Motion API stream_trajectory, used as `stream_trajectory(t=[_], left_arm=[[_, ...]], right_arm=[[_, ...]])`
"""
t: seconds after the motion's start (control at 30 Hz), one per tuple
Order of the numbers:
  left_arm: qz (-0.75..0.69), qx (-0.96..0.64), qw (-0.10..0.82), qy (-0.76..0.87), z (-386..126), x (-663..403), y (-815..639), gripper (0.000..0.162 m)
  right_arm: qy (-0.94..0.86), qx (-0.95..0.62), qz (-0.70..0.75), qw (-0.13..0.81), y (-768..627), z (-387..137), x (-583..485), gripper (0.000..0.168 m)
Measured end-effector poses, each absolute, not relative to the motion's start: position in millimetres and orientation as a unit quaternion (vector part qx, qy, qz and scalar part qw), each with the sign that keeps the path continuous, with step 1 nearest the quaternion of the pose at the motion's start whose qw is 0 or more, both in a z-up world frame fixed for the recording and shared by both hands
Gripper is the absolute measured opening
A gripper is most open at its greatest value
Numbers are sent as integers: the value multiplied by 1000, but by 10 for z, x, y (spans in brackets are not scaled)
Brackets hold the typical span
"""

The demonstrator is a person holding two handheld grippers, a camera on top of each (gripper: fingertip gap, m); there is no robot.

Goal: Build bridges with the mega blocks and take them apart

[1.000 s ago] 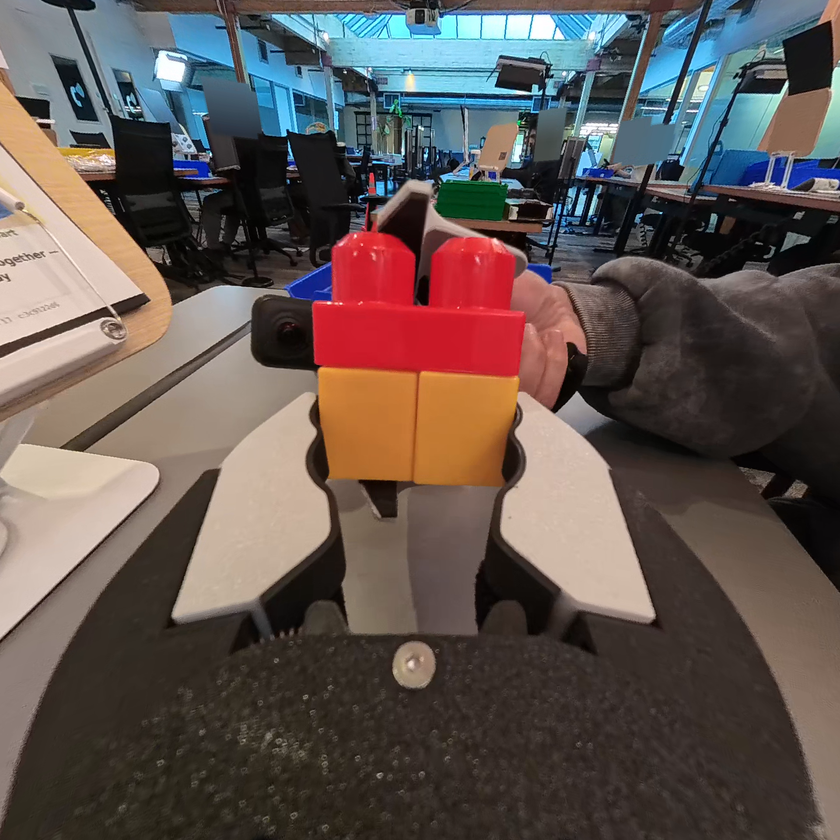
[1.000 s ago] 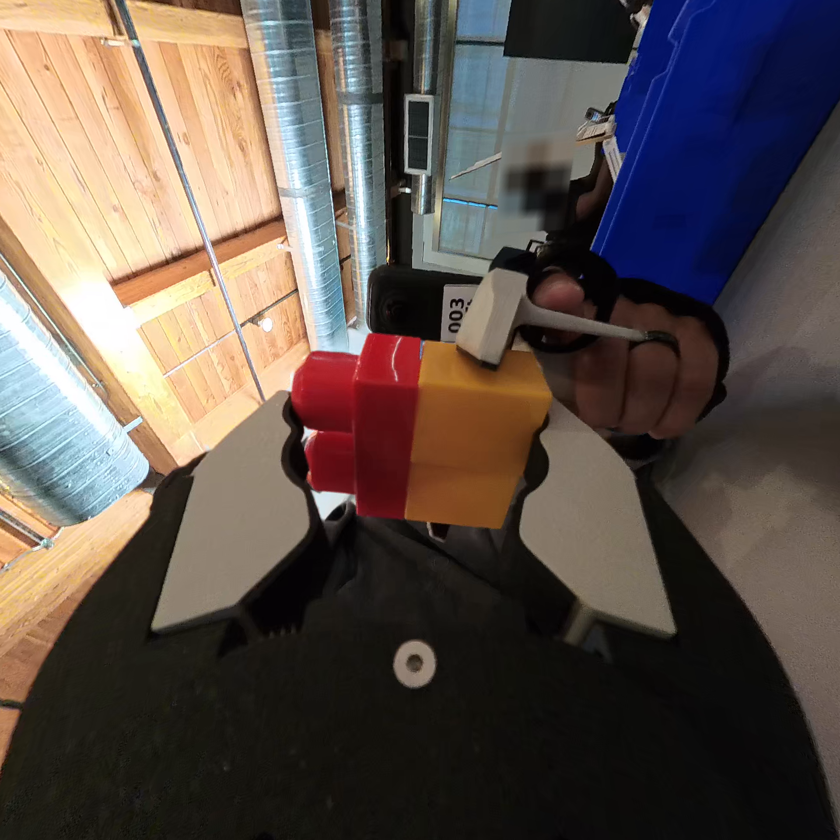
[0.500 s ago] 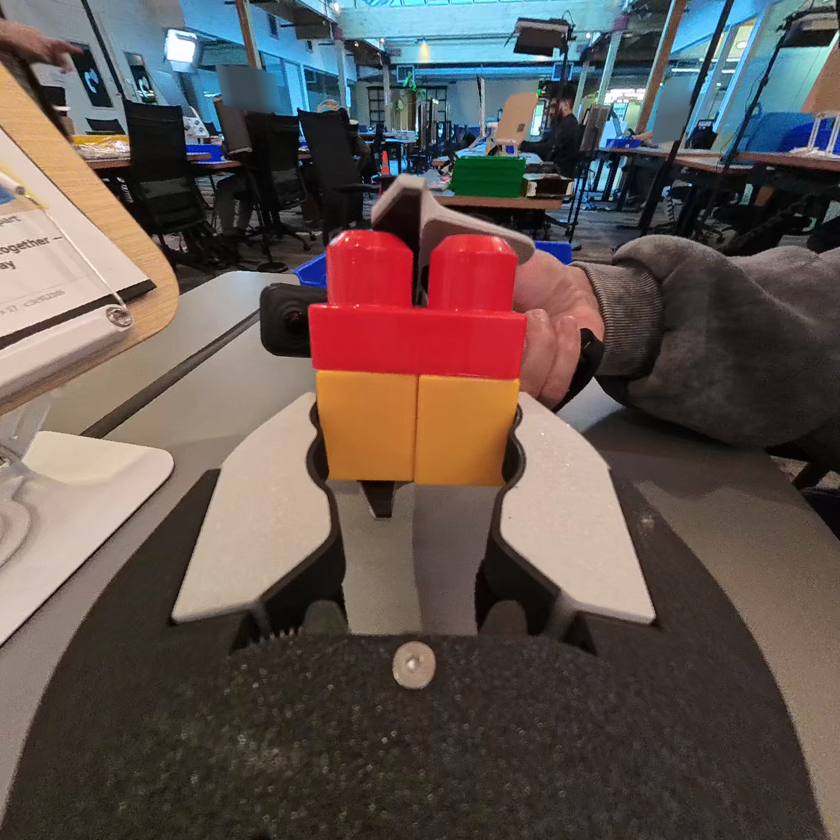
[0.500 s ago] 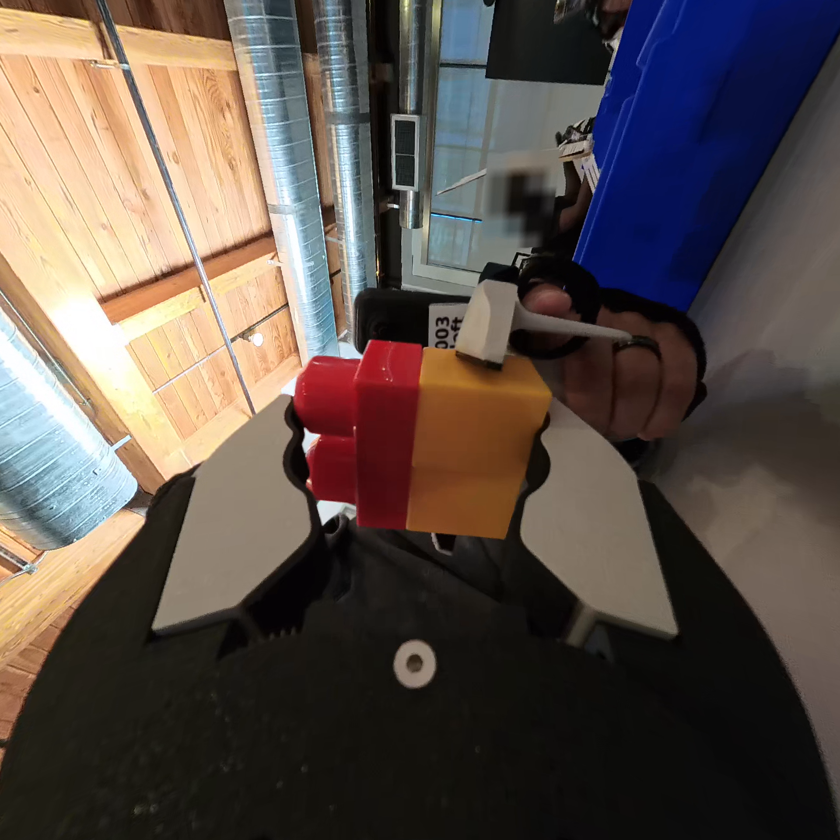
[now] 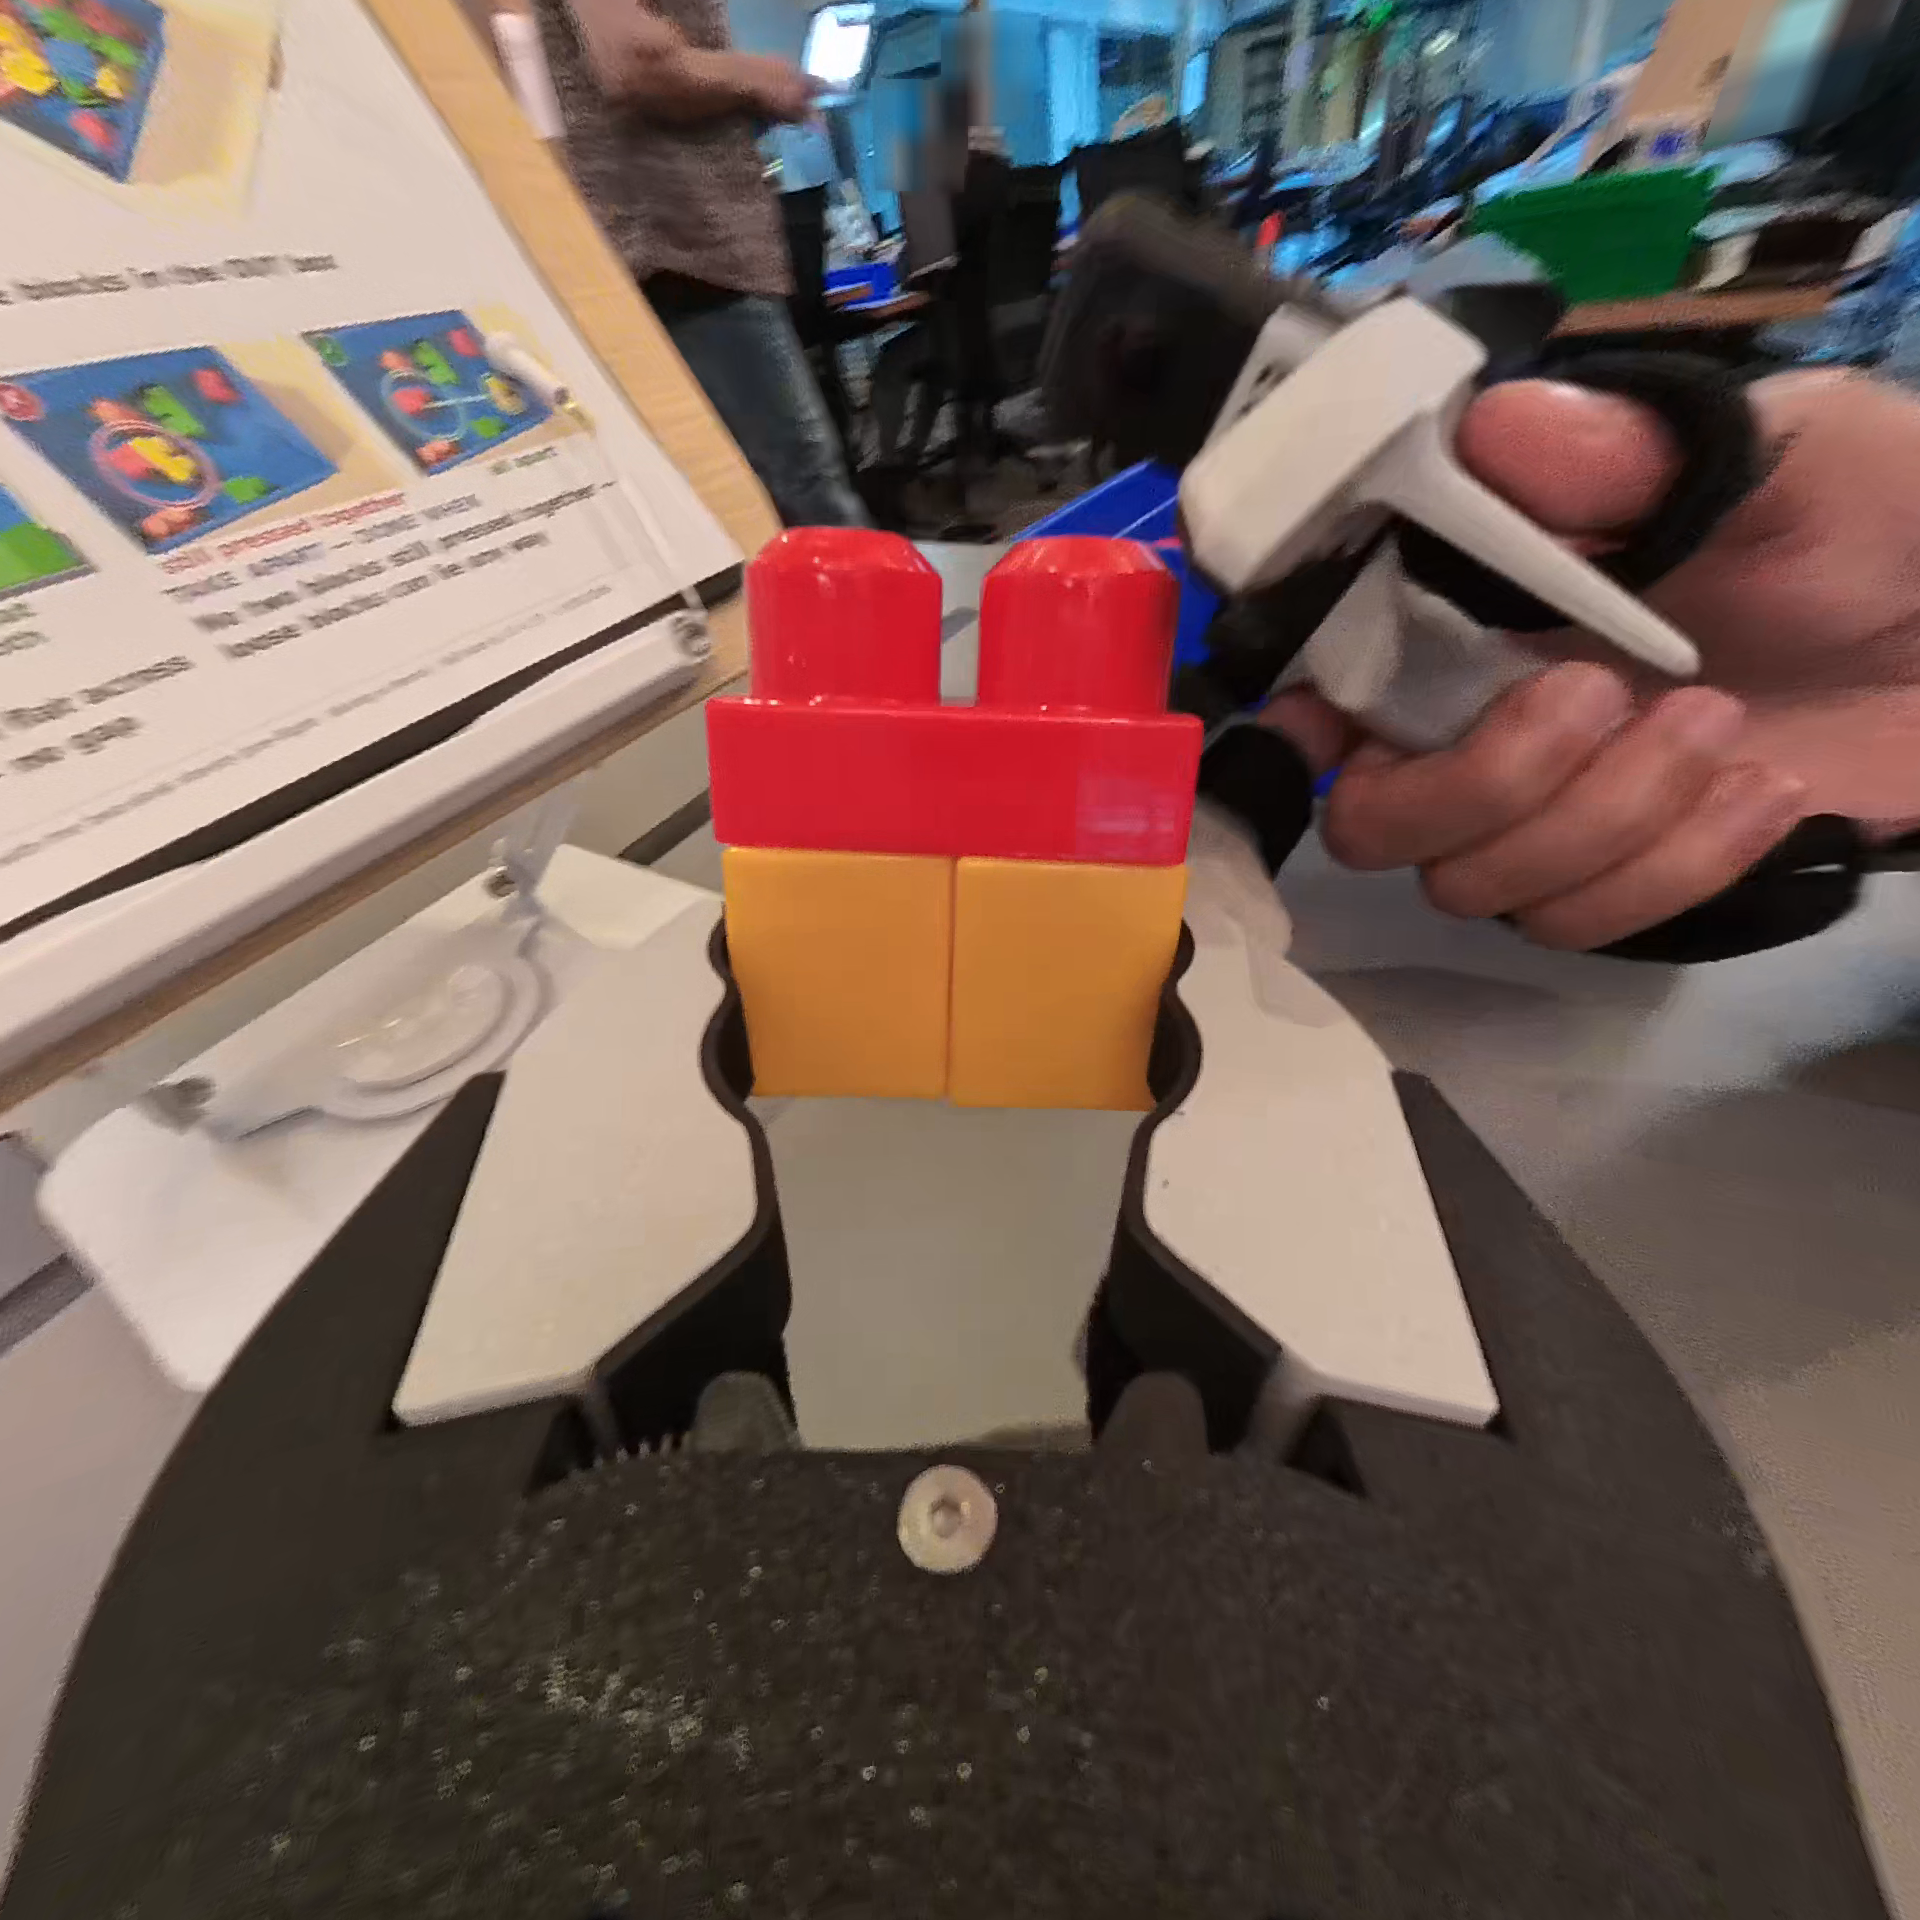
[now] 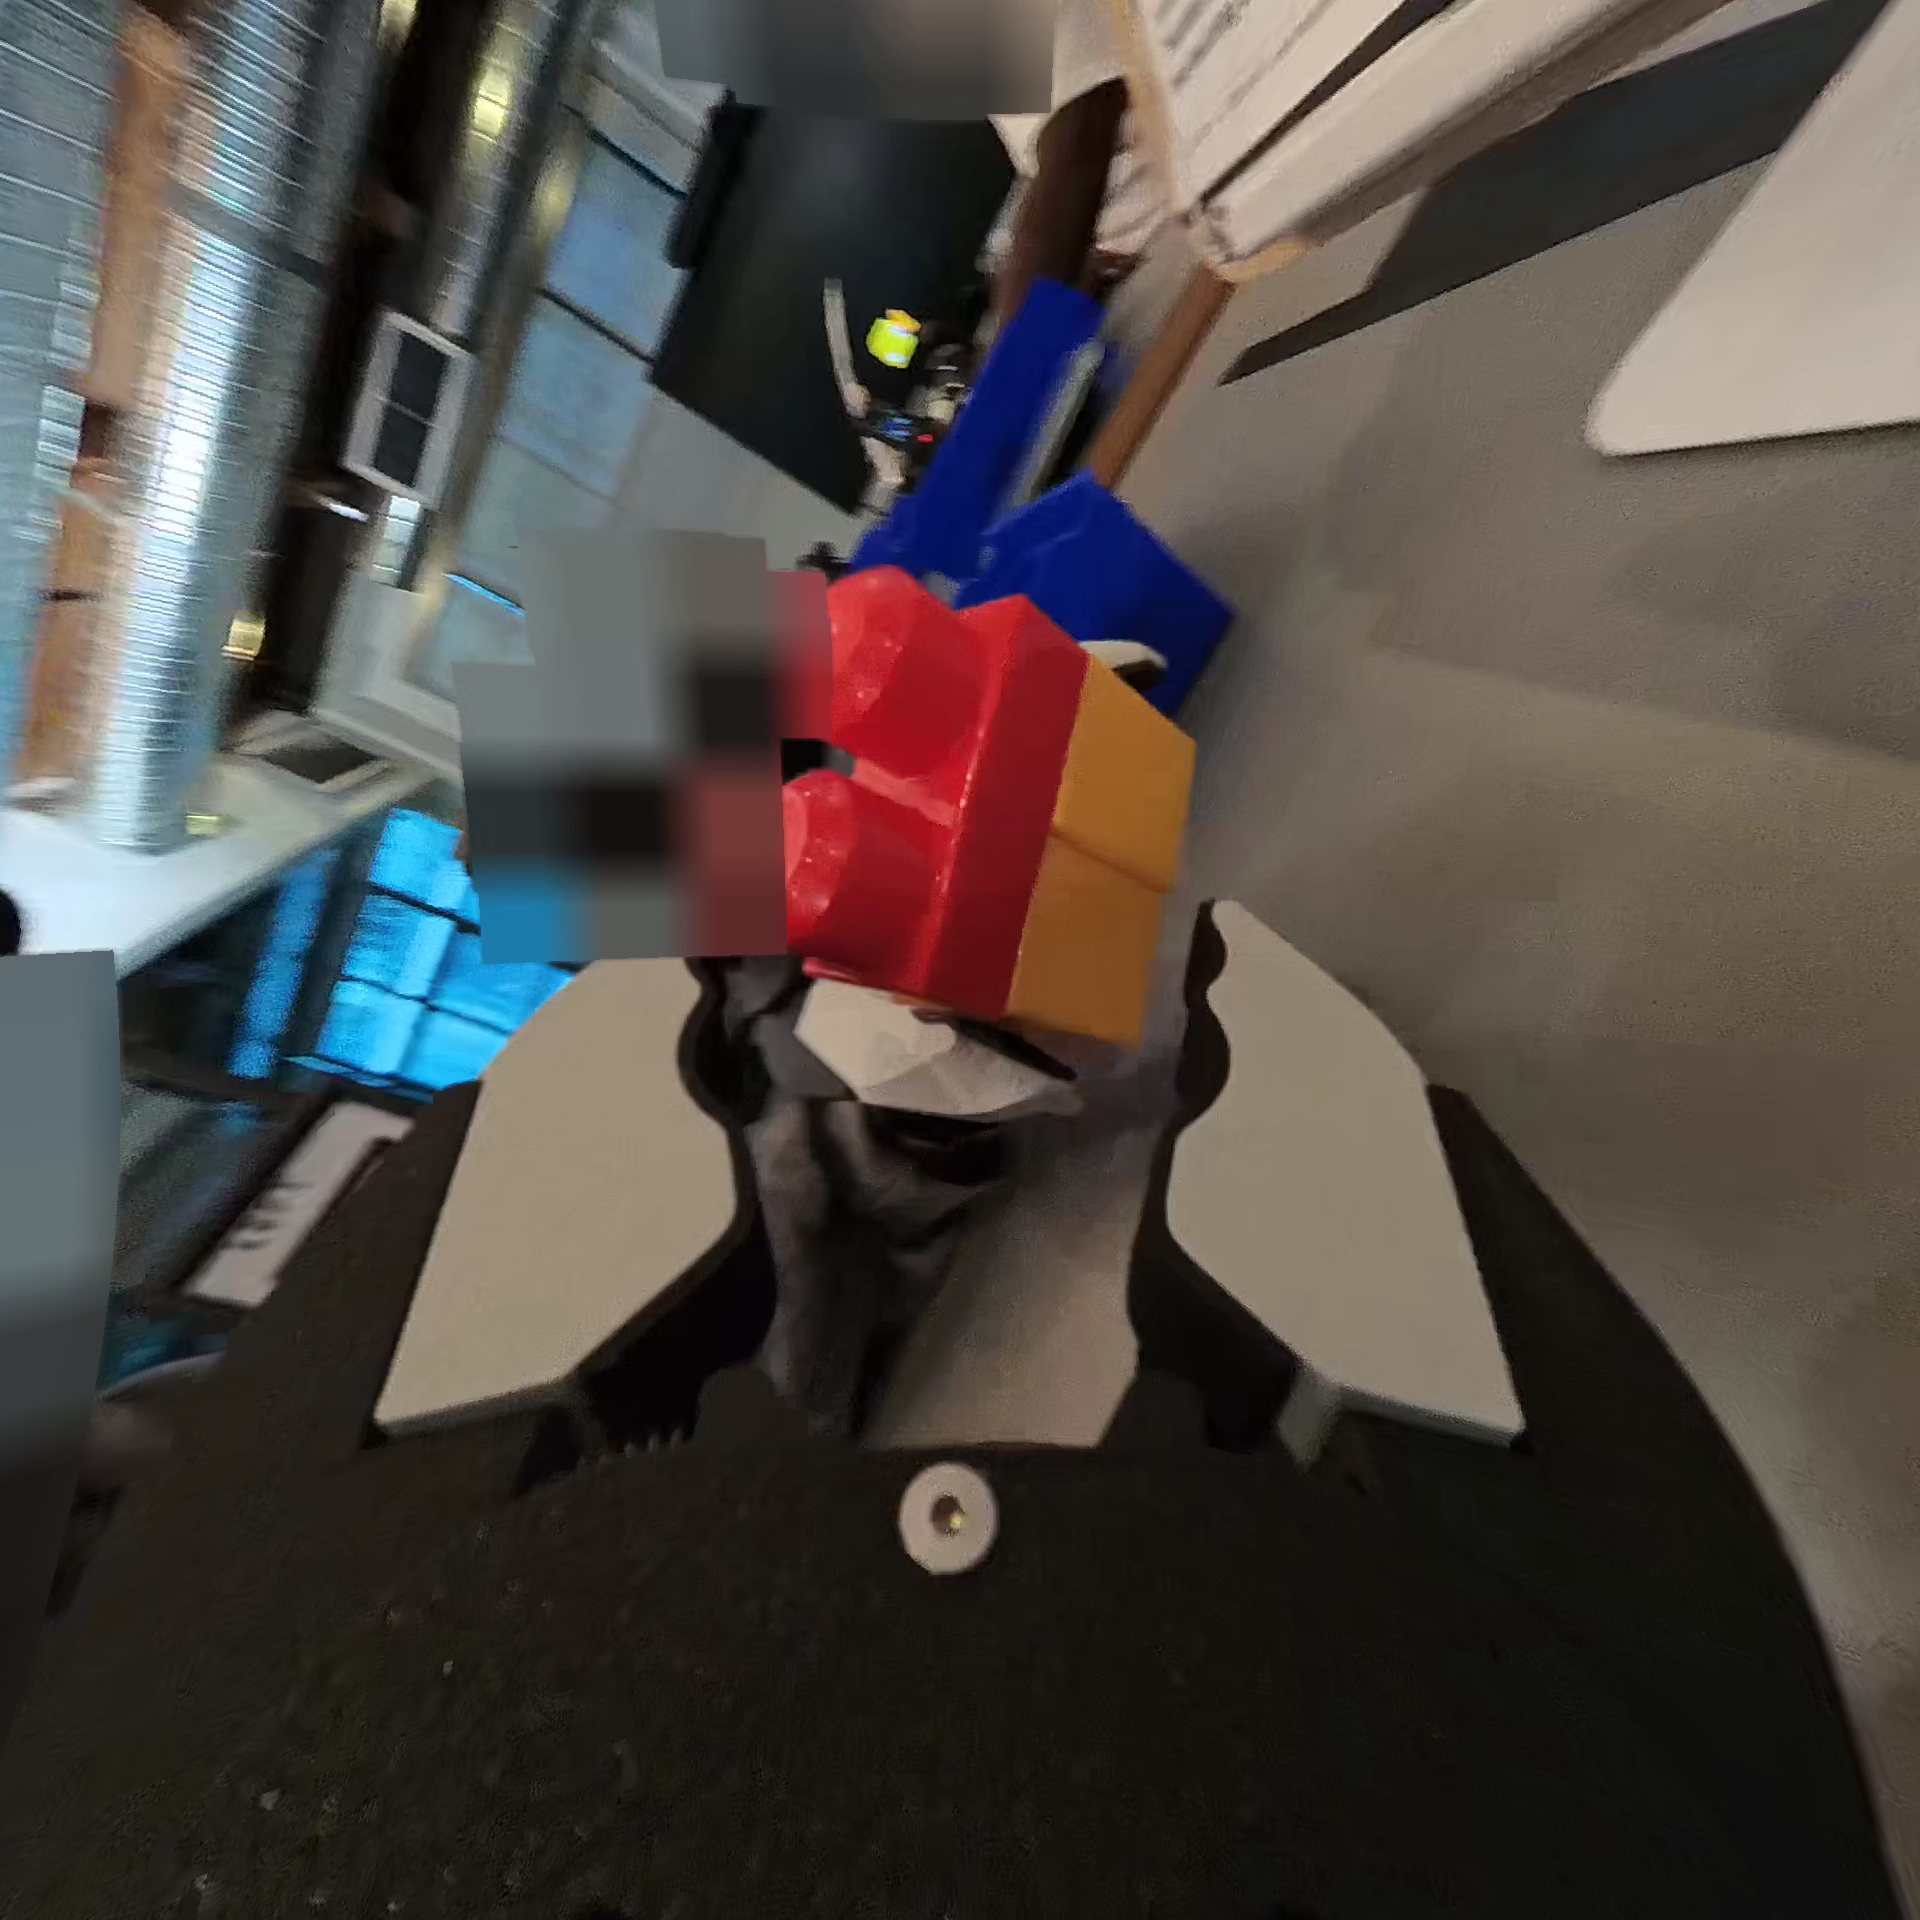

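Note:
A red two-stud block (image 5: pixel 951 774) sits pressed on two yellow blocks (image 5: pixel 842 977) side by side. My left gripper (image 5: pixel 951 987) is shut on the yellow pair and holds the stack upright above the grey table (image 5: pixel 1558 1143). A hand (image 5: pixel 1610 727) holds the right gripper just right of the stack. In the right wrist view the right gripper (image 6: pixel 956 966) is open and empty. The red block (image 6: pixel 966 790) and the yellow blocks (image 6: pixel 1101 883) lie just beyond its fingertips, not between them. The view is motion-blurred.
An instruction board (image 5: pixel 312 520) on a white-based stand (image 5: pixel 260 1195) leans close on the left. A blue bin (image 5: pixel 1143 509) stands behind the stack and also shows in the right wrist view (image 6: pixel 1101 592). A person (image 5: pixel 707 156) stands beyond the table. Left and right tips are no more than a few centimetres apart.
The right gripper's fingers flanked the stack end to end; it has now drawn back to the stack's right. The left gripper has swung left toward the board with the stack.

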State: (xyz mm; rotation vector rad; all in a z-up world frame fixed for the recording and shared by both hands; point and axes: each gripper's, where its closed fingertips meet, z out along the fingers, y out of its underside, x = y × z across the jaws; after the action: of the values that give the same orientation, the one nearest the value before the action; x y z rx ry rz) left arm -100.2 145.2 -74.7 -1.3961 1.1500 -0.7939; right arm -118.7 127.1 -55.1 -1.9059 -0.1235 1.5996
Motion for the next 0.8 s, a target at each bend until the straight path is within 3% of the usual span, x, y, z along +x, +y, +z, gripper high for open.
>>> stream_trajectory(t=[0.33, 0.43, 0.57, 0.8], left_arm=[[-218, -607, 546, 534, -1028, -951, 1512, 75], [-201, -596, 544, 556, -1087, -898, 1442, 75], [-181, -587, 539, 577, -1164, -892, 1424, 75], [-188, -580, 535, 584, -1168, -860, 1368, 75]], right_arm=[[-135, -868, 308, 366, 1429, -959, -1082, 63], [-153, -887, 269, 342, 1421, -1020, -1100, 42], [-163, -911, 256, 278, 1340, -1111, -1085, 39], [-157, -909, 299, 245, 1263, -1121, -1076, 39]])
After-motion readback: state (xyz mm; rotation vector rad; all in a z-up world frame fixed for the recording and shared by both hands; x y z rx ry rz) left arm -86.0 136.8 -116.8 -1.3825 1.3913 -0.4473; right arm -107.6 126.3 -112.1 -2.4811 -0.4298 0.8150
